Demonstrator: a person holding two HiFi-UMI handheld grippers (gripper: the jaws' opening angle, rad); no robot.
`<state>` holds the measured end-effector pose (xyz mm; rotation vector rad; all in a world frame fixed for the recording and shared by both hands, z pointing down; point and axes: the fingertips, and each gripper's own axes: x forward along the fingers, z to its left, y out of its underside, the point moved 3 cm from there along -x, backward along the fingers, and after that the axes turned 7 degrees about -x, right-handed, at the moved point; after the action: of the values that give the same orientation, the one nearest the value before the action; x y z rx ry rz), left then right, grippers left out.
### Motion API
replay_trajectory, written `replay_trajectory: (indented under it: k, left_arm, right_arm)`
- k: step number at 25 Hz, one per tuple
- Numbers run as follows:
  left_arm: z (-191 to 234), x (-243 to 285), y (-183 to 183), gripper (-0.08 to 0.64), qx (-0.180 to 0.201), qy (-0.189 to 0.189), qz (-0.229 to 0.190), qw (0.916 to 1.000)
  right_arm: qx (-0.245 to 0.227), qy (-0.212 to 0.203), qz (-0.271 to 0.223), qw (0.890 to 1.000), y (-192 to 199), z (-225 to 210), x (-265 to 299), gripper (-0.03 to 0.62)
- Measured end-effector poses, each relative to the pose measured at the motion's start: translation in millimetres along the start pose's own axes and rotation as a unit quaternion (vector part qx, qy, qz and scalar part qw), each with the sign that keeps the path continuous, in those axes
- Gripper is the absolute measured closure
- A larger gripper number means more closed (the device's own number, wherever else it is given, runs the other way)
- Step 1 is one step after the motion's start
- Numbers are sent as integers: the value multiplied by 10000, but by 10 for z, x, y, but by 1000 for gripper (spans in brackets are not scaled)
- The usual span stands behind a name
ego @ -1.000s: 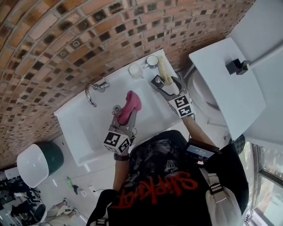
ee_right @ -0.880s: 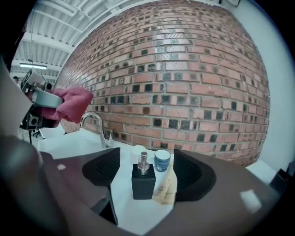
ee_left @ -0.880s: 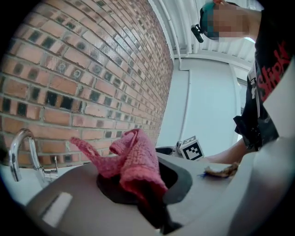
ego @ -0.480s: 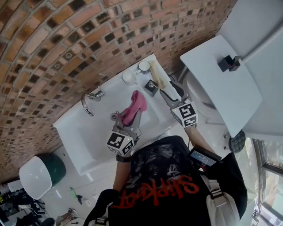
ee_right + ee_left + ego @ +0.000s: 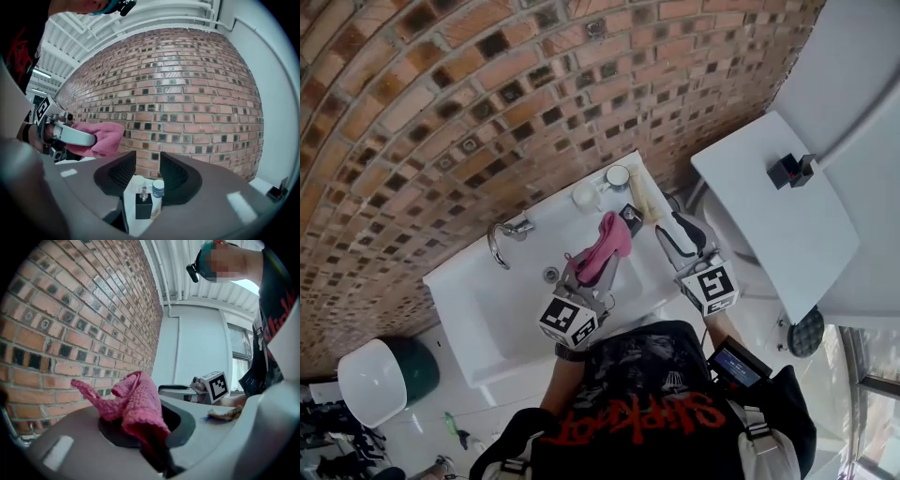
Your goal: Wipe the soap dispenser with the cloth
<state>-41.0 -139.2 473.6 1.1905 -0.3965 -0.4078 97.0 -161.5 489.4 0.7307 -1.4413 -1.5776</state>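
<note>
Firmly clamped in the left gripper (image 5: pixel 592 272), the pink cloth (image 5: pixel 607 246) bunches up past the jaw tips, raised above the white sink (image 5: pixel 511 295). To its right, the jaws of the right gripper (image 5: pixel 675 228) have just been closing and stand partly apart with nothing between them. The black soap dispenser (image 5: pixel 629 217) stands ahead of and below them on the sink ledge, showing through their gap.
</note>
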Motion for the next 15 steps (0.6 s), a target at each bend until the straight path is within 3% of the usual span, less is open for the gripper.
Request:
replay_trajectory:
  k: [4, 8, 15]
  left_arm:
    - [-113, 17, -160, 503, 70, 83, -102, 9999]
    - [-158, -6, -256, 503, 152, 32, -115, 9998]
    - [-181, -157, -346, 503, 249, 27, -284, 9993]
  right_arm:
    - [34, -105, -163, 9998, -216, 3, -136, 458]
    - [-81, -240, -278, 9993, -389, 0, -234, 532]
    - [44, -658, -413, 9970, -606, 104, -427, 582]
